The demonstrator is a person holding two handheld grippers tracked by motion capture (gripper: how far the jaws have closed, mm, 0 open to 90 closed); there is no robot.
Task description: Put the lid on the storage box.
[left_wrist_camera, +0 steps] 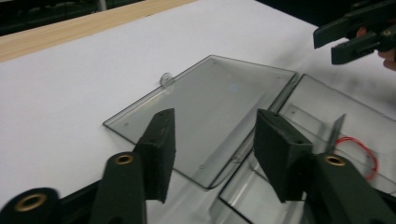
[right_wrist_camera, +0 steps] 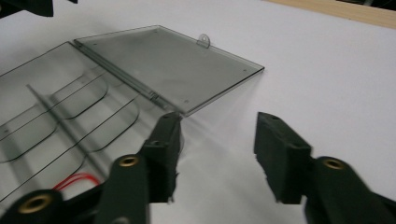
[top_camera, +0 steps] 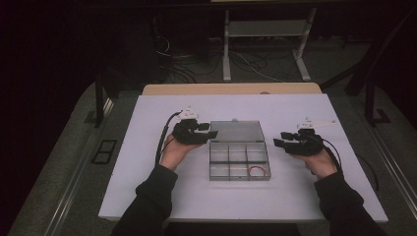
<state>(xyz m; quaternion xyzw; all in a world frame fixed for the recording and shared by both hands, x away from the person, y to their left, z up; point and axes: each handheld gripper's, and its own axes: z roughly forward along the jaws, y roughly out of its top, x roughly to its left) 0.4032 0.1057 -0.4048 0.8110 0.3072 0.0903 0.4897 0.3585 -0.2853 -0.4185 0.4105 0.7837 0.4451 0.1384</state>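
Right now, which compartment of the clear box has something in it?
The front-right compartment of the clear box, nearest the person on the right gripper's side: it holds a red wire loop. The other compartments look bare.

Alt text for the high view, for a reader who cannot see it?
An open clear compartment box sits mid-table, lid flat behind it, a red loop in its near right compartment. The left gripper hovers at the lid's left edge; the right gripper hangs right of the box.

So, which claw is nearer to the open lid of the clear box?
Left. The left claw hovers at the left edge of the open lid, jaws apart with nothing between them. The right claw is off to the lid's right, over bare table.
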